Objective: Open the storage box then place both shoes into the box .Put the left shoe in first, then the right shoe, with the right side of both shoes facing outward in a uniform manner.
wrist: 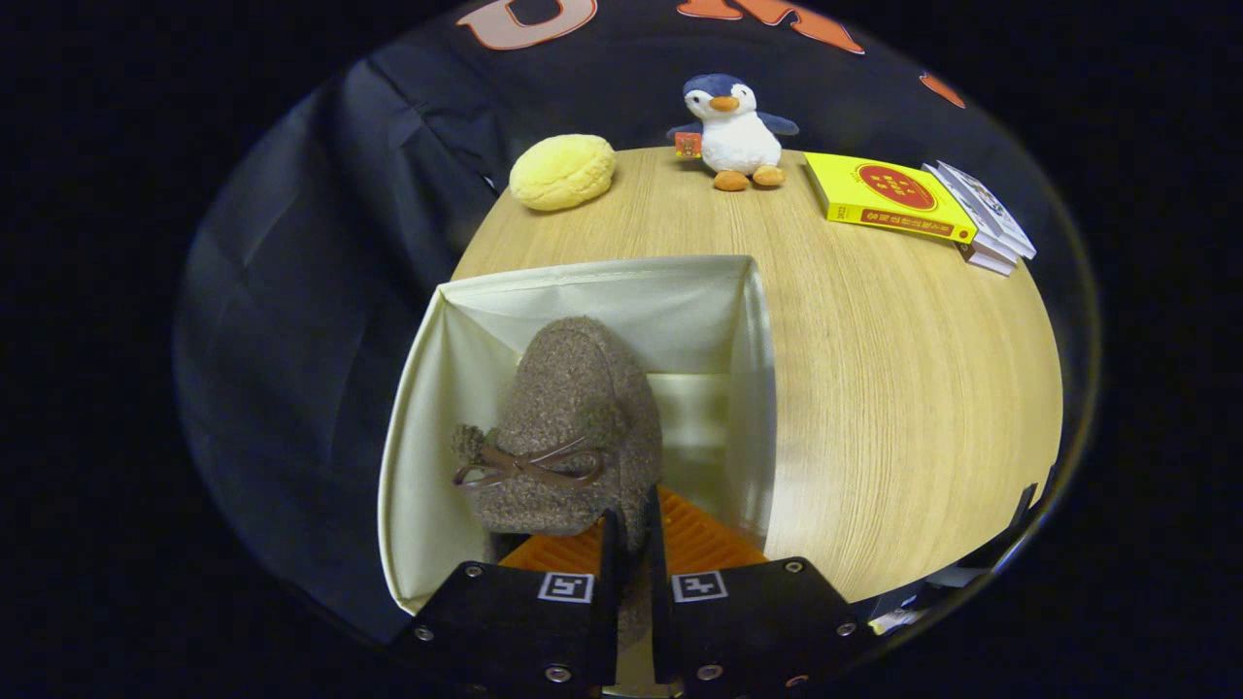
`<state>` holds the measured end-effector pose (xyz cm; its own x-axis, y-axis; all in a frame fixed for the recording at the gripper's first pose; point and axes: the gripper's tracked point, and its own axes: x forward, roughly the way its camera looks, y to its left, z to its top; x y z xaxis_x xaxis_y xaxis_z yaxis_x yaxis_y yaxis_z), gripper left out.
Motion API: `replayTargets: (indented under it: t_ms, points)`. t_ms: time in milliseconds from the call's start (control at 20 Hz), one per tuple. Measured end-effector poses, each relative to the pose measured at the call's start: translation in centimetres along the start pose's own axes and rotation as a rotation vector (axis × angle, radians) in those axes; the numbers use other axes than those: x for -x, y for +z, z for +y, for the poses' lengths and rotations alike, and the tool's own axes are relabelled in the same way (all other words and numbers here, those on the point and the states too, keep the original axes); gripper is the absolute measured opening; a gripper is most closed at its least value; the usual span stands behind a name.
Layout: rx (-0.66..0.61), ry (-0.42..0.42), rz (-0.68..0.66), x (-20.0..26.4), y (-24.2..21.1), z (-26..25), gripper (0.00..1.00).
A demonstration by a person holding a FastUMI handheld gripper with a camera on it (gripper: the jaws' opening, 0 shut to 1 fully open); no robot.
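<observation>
A brown fuzzy shoe [573,427] with a thin brown bow hangs from my gripper [631,544], whose two fingers are shut on its collar edge. The shoe's toe points away from me and it sits over the open cream fabric storage box [427,408], inside the box's walls. The box stands at the near left of the round wooden table [893,388]. Part of the box floor [694,427] shows to the right of the shoe. The shoe's lower part is hidden behind my fingers.
At the far side of the table sit a yellow bun-shaped plush [561,172], a penguin plush [733,131], a yellow book [889,197] and a small stack of booklets [986,223]. Bare wood lies to the right of the box.
</observation>
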<state>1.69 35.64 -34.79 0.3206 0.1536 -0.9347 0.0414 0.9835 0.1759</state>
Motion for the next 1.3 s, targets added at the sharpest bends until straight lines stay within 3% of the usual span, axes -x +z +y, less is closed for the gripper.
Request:
replayTargets:
  t_ms: [250, 450, 700, 850, 1050, 1150, 1300]
  points:
    - [-0.021, 0.093, -0.041, 3.5, 0.5, -0.5, 0.26]
    - [0.008, 0.17, -0.181, 8.0, 3.3, -2.0, 0.37]
    - [0.084, 0.19, -0.395, 14.2, 6.7, -6.8, 0.59]
    - [0.079, 0.242, -0.529, 18.7, 8.7, -9.1, 0.8]
    - [0.136, 0.214, -0.741, 25.1, 12.2, -13.7, 0.94]
    - [0.178, 0.238, -0.861, 28.2, 13.4, -14.8, 0.97]
    - [0.186, 0.174, -0.987, 32.0, 14.2, -18.6, 0.98]
